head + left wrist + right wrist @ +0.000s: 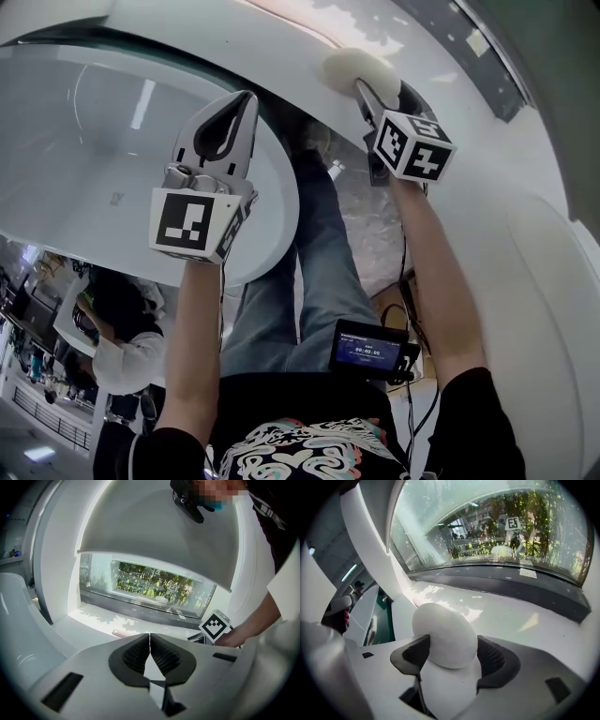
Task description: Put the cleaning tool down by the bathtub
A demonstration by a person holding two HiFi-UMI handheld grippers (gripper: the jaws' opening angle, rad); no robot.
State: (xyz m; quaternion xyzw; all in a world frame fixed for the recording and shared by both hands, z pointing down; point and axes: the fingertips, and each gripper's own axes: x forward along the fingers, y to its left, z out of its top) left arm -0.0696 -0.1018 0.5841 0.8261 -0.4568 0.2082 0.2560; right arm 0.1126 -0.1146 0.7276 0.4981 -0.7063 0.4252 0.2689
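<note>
White cleaning sponge (443, 637) lies on the bathtub ledge (511, 616) between the wide-spread jaws of the right tool (452, 645), apparently unclamped; left tool (149, 637) closed, empty, farther off; retreat straight back.

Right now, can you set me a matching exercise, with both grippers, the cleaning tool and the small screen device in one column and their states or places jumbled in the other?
Column one:
1. left gripper
2. right gripper
3. cleaning tool
4. screen device

Column two:
A. white and rounded, between two jaws
B. jaws together, nothing between them
C. at the person's waist, display lit
D. jaws apart, a white thing between them

Pairs: 1-B; 2-D; 3-A; 4-C
</note>
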